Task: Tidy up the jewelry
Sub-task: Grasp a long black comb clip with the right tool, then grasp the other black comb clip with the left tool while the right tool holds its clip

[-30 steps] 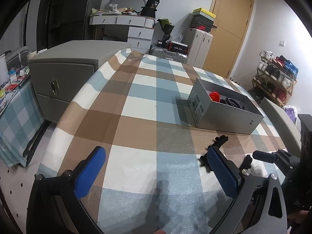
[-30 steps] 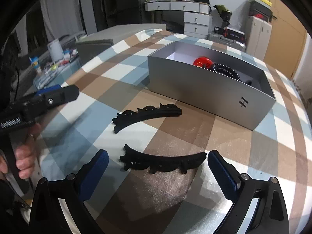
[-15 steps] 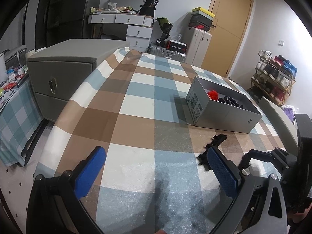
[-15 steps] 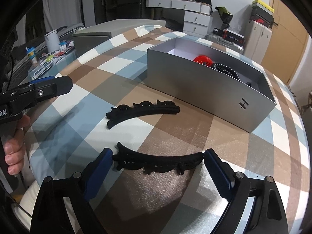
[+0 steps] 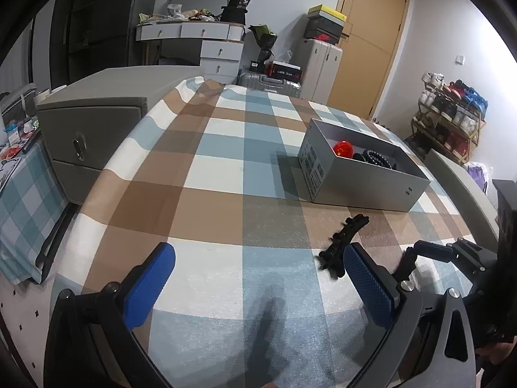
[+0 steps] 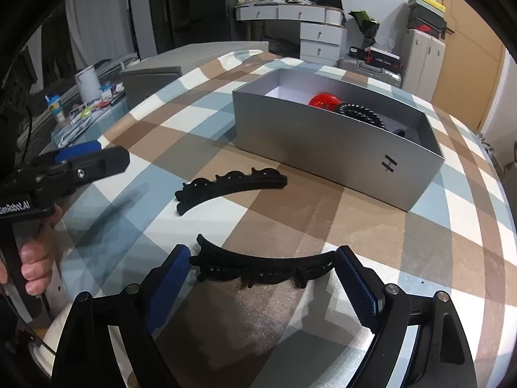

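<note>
Two black curved hair clips lie on the checked tablecloth. The near clip (image 6: 268,266) lies crosswise between the open blue pads of my right gripper (image 6: 263,283), its ends close to both pads. The far clip (image 6: 231,186) lies between it and the grey box (image 6: 323,147), which holds a red item (image 6: 323,101) and a black beaded bracelet (image 6: 362,113). My left gripper (image 5: 258,287) is open and empty over the cloth; the far clip (image 5: 345,237) lies by its right pad and the box (image 5: 365,184) beyond.
The left gripper and the hand holding it (image 6: 61,174) show at the left in the right wrist view. The right gripper (image 5: 433,252) shows at the right in the left wrist view. A grey cabinet (image 5: 90,119) stands beside the table's left edge.
My right gripper has moved forward and down so that the near clip now lies between its pads. The left gripper has barely moved.
</note>
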`<move>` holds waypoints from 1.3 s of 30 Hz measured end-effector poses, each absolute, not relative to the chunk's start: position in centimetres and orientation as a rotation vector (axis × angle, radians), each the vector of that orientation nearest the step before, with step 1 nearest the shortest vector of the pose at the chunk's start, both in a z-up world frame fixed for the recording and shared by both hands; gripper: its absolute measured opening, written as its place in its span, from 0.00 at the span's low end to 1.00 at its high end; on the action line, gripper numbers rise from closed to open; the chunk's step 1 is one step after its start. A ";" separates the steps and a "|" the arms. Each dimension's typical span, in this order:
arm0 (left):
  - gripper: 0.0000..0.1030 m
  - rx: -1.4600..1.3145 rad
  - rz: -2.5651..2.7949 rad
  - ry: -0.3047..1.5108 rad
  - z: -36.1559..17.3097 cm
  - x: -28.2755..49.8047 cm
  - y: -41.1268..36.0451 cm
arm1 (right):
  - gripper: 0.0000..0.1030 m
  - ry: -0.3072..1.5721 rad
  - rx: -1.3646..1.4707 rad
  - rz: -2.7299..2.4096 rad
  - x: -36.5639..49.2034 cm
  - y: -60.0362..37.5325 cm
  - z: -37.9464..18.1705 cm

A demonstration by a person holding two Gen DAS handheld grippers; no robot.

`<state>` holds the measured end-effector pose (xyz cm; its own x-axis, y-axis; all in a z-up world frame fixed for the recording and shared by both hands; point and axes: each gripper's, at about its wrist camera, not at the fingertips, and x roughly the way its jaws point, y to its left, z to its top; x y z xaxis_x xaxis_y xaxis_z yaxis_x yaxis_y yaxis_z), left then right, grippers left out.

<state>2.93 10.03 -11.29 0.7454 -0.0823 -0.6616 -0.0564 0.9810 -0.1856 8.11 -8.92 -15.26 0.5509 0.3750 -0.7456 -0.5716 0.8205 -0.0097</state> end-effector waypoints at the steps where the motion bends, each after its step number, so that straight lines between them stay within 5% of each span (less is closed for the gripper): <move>1: 0.99 -0.192 -0.017 0.736 -11.3 3.0 9.9 | 0.88 0.810 -0.252 0.568 8.1 -9.2 -15.2; 14: 0.99 -0.137 -0.164 0.834 -12.1 4.5 6.8 | 0.84 0.773 -0.090 0.524 8.4 -14.0 -13.7; 15: 0.99 -0.121 -0.166 0.834 -12.1 4.6 6.5 | 0.73 0.767 -0.080 0.524 8.4 -14.3 -13.6; 16: 0.99 -0.090 -0.160 0.840 -12.1 5.0 6.0 | 0.43 0.776 -0.067 0.531 8.5 -14.7 -13.6; 17: 0.99 -0.072 -0.160 0.845 -12.2 5.3 5.7 | 0.35 0.792 -0.049 0.529 8.8 -15.1 -13.7; 26: 0.93 0.036 -0.228 0.859 -12.0 7.1 3.5 | 0.47 0.822 0.015 0.525 9.1 -17.1 -14.9; 27: 0.90 0.058 -0.238 0.866 -12.0 7.4 3.2 | 0.48 0.820 0.021 0.532 9.1 -17.3 -14.8; 29: 0.68 0.098 -0.264 0.884 -12.2 7.9 2.7 | 0.52 0.809 0.018 0.536 8.9 -17.6 -14.6; 32: 0.54 0.135 -0.293 0.922 -12.7 8.7 2.0 | 0.59 0.802 0.021 0.527 9.0 -18.0 -14.5; 39: 0.37 0.170 -0.309 0.961 -13.0 9.1 1.0 | 0.70 0.822 0.054 0.505 9.5 -18.7 -14.6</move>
<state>9.07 0.99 -13.00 0.5332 -0.1832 -0.8259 0.3329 0.9429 0.0057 9.51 -18.67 -14.59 0.5694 0.4507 -0.6875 -0.4099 0.8806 0.2378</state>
